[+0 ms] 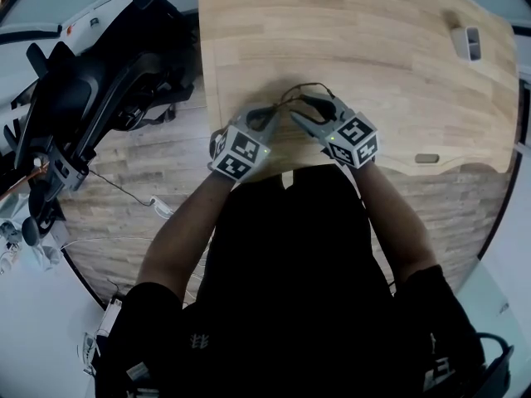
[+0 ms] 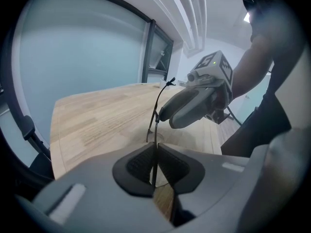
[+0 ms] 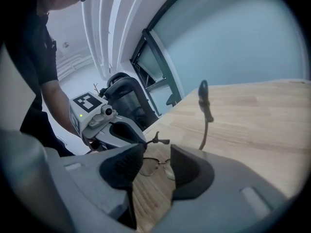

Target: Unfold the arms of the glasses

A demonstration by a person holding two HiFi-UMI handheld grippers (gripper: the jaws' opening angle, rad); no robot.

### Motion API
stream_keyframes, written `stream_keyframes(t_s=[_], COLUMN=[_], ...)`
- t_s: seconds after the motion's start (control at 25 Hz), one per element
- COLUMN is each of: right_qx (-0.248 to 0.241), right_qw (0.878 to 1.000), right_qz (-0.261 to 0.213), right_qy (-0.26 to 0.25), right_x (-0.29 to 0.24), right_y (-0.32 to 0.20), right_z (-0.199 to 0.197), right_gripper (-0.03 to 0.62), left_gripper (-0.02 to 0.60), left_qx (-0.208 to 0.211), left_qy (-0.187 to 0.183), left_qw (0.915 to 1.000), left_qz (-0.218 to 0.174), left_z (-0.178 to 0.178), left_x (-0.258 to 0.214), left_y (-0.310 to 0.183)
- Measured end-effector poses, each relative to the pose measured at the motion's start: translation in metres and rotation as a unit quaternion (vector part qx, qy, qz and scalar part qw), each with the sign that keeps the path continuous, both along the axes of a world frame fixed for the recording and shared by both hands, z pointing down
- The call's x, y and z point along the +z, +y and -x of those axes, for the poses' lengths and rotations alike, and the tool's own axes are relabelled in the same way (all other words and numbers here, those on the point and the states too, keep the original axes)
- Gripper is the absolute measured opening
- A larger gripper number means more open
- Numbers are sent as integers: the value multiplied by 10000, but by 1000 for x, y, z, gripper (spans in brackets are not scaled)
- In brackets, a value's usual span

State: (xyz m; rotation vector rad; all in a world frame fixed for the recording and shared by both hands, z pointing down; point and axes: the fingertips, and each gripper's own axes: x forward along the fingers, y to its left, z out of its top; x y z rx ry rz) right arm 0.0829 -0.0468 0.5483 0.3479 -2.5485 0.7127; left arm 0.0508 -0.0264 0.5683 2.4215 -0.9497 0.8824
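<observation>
The wooden counter [image 1: 373, 40] filled most of my head view, with a black office chair [image 1: 83, 98] off its left edge on the plank floor. Both tools met near the counter's front edge, close together. My left tool [image 2: 155, 159] was closed on the glasses [image 3: 148, 167], its dark pads pinching a thin black piece of the frame that ran straight up between them. My right tool [image 3: 158, 159] stood with its jaws wide apart and gripped nothing. The lenses showed in the gap beyond its pads, low over the wood just in front of the left tool's tips. One slim arm [image 3: 206, 115] of the glasses rose clear of the counter, ending in a dark tip.
</observation>
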Motion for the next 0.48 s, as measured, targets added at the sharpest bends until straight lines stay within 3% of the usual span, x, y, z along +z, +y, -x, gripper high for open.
stream_keyframes(t_s=[0.48], right_qx=[-141], right_qw=[9996], right_qz=[-218], right_qy=[-97], right_x=[-24], right_y=[10], right_z=[11], right_gripper=[166], left_gripper=[80], left_qx=[-74], left_qy=[119], left_qw=[9996], left_qz=[-252], left_z=[7], left_x=[-16], left_y=[11])
